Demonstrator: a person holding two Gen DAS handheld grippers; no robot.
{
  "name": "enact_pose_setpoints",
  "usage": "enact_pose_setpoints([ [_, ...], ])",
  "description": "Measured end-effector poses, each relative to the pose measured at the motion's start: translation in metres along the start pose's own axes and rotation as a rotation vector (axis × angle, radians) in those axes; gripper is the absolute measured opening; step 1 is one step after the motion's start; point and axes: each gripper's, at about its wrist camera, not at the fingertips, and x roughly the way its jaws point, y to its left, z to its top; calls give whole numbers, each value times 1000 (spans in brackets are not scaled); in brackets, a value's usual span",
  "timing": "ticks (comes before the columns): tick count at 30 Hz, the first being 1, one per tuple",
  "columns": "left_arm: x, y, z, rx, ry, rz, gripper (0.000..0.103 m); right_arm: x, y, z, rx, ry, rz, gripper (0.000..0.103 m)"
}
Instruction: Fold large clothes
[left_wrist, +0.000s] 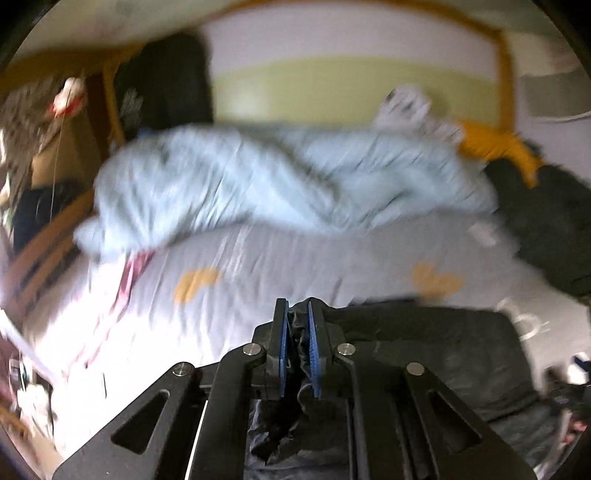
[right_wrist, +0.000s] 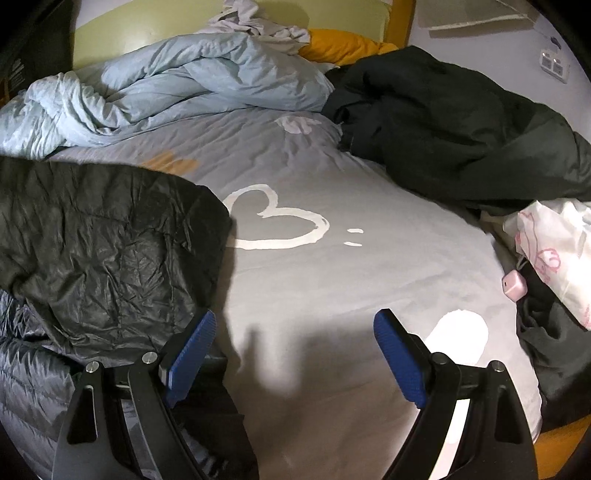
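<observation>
**Left claw pinches the jacket, right claw waits spread**

Here the left gripper (left_wrist: 298, 332) has its blue pads pressed together on a bunched fold of the black down jacket (left_wrist: 436, 354), and the fabric crumples up between them and hangs below. From that pinch the jacket runs off to the right across the grey bedsheet (left_wrist: 258, 266); the left view is smeared with motion blur, so finer detail is lost.

The right gripper (right_wrist: 293, 354) stands spread wide, holding nothing, over bare sheet just short of the white heart print (right_wrist: 275, 218). In its view the jacket (right_wrist: 103, 236) lies to the left, its rounded edge right beside the left-hand blue pad (right_wrist: 192, 347), though I cannot tell if they touch. So the free claw would need to travel leftward to reach a second hold, probably on that near edge.

Farther out, a light blue duvet (right_wrist: 166, 81) is heaped at the head of the bed and a dark green coat (right_wrist: 461, 125) lies at the right.
</observation>
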Motion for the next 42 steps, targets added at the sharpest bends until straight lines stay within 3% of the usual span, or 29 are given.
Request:
enact_pose_setpoints([
  [4, 56, 25, -36, -27, 141, 50, 10, 0, 5, 1, -1, -17, 32, 89],
  [8, 85, 46, -56, -43, 186, 133, 10, 2, 11, 4, 15, -7, 119, 89],
  [11, 102, 59, -63, -53, 192, 171, 10, 1, 20, 4, -3, -11, 138, 89],
  [15, 113, 71, -65, -35, 141, 162, 10, 1, 28, 3, -31, -6, 158, 89],
  [17, 113, 77, -65, -46, 129, 147, 10, 1, 24, 4, 1, 9, 200, 89],
  [20, 108, 82, -66, -76, 117, 62, 11, 1, 15, 5, 57, 8, 225, 89],
  [24, 91, 72, -75, -35, 88, 15, 33, -2, 14, 5, 57, -11, 201, 89],
  [26, 79, 69, -82, -27, 70, -16, 37, -3, 15, 5, 51, -18, 199, 89],
  [31, 45, 67, -105, -53, 26, -108, 39, -12, 24, 2, 7, -41, 201, 89],
  [35, 25, 66, -129, -45, -10, -118, 40, -25, 33, -1, -18, -75, 222, 89],
  [42, 15, 86, -170, -128, -8, -123, 40, -57, 49, -10, -40, -159, 237, 89],
])
